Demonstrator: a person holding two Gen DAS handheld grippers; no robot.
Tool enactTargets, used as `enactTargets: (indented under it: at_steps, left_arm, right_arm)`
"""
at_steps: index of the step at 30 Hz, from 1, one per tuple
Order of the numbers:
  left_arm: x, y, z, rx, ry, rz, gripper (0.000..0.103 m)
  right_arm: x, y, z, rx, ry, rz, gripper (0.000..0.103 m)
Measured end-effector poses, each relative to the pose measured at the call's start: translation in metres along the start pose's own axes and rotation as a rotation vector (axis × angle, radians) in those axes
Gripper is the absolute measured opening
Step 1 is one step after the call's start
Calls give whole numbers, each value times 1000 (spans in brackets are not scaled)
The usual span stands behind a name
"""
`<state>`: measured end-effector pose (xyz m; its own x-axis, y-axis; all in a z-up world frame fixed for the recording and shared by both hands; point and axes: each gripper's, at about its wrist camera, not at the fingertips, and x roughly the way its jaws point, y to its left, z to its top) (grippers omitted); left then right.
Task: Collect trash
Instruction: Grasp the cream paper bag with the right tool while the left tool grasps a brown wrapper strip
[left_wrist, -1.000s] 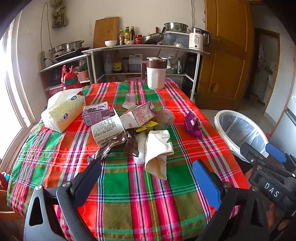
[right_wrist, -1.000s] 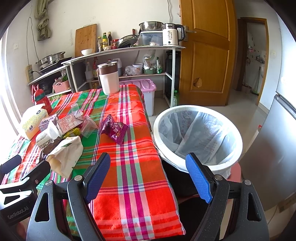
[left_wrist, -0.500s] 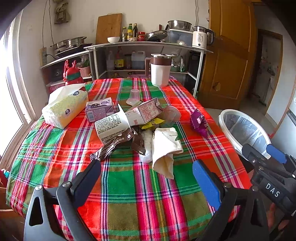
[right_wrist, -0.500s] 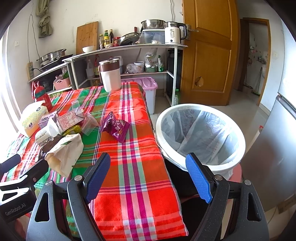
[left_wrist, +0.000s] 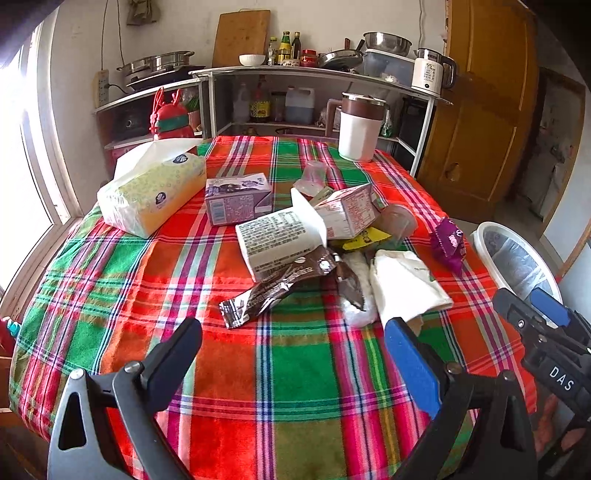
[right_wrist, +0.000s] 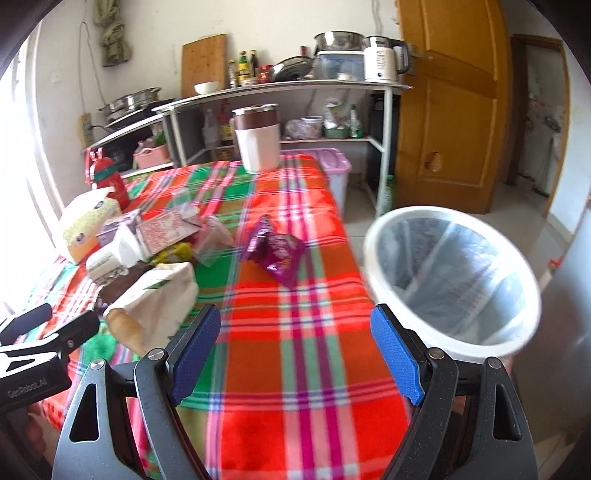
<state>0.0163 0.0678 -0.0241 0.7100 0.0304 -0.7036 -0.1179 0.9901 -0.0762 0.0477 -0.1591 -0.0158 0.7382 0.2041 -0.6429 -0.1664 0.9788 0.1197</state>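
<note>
A heap of trash lies mid-table on the plaid cloth: a brown wrapper (left_wrist: 280, 286), a white carton (left_wrist: 277, 240), a pink carton (left_wrist: 347, 216), a purple box (left_wrist: 236, 199), a white paper bag (left_wrist: 406, 288) and a purple snack bag (left_wrist: 448, 245) (right_wrist: 277, 254). A white bin with a clear liner (right_wrist: 454, 277) (left_wrist: 513, 258) stands off the table's right edge. My left gripper (left_wrist: 291, 354) is open and empty, just short of the brown wrapper. My right gripper (right_wrist: 295, 350) is open and empty above the cloth, the purple bag ahead, the bin to its right.
A tissue pack (left_wrist: 155, 188) lies at the table's left and a white-and-brown jug (left_wrist: 360, 127) stands at the far end. Metal shelves with pots and bottles (left_wrist: 314, 74) line the back wall. A wooden door (right_wrist: 454, 107) is at the right.
Both grippers have moved forward over the table. The trash heap is nearer the left gripper. The right view has swung left and is blurred; the bin now sits further right.
</note>
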Motion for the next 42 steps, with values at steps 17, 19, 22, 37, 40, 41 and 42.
enactTargets:
  at_steps: [17,19,22,37,40,41,42]
  left_arm:
    - [18,56,9,-70,30,-49,100]
    - [20,58,11,-73,28,-61,100]
    - [24,59,15,-70,35,-74,100]
    - [50,45,19,58,92,-151,95]
    - [58,37,21,107,112,-156,86]
    - [59,35,21,122,109,-163,86]
    - [61,32,21,135,105,-169,85]
  right_arm:
    - [33,51,19,58,110,334,83]
    - [40,60,14,39,148,346,83]
    - [48,66,6,12,179,322,83]
    - [55,46,-7,8,163,197,49]
    - [52,41,-7,11,151,178,45]
    - [51,39,-8,14,151,176,45]
    - [51,37,-8,18,151,177,44]
